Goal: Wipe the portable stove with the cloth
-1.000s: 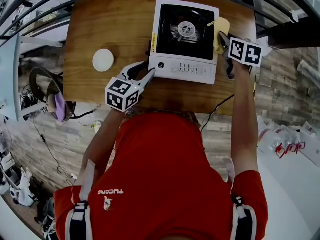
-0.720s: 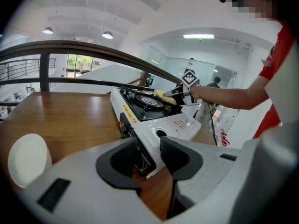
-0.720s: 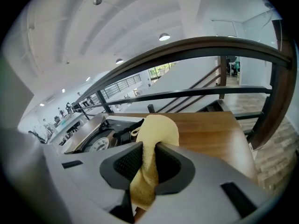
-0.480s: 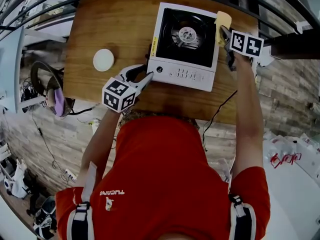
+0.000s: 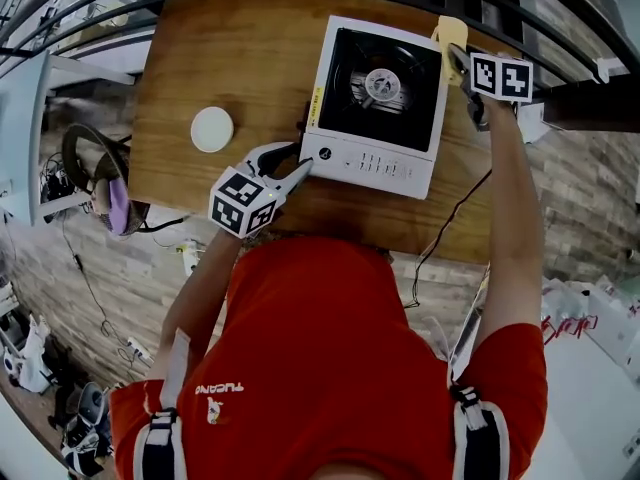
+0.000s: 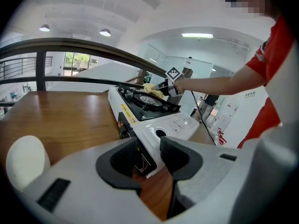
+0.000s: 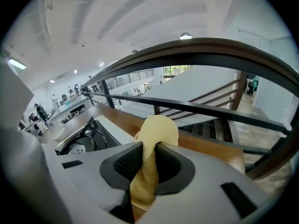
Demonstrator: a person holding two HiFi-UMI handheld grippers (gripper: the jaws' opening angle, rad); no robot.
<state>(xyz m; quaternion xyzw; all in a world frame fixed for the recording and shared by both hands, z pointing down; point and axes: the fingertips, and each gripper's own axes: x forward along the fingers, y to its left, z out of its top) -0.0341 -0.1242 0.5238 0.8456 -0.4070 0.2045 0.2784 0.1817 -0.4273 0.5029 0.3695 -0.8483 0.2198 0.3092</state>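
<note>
The portable stove (image 5: pixel 375 108), white with a black burner top, sits on the wooden table (image 5: pixel 230 58). A yellow cloth (image 5: pixel 450 34) lies against the stove's far right corner, with my right gripper (image 5: pixel 458 60) shut on it. In the right gripper view the cloth (image 7: pixel 152 143) bulges up between the jaws, and the stove (image 7: pixel 88 141) is to the left. My left gripper (image 5: pixel 300 158) is at the stove's front left corner. In the left gripper view its jaws (image 6: pixel 150 153) stand a narrow gap apart, nipped on that corner of the stove (image 6: pixel 154 120).
A white round disc (image 5: pixel 212 129) lies on the table left of the stove, close to my left gripper. A dark railing (image 7: pixel 201 108) runs just past the table's far edge. A black cable (image 5: pixel 455 218) hangs off the front right edge.
My right gripper has slid the cloth along the stove's right edge, away from me to the far right corner. The left gripper has stayed at the front left corner.
</note>
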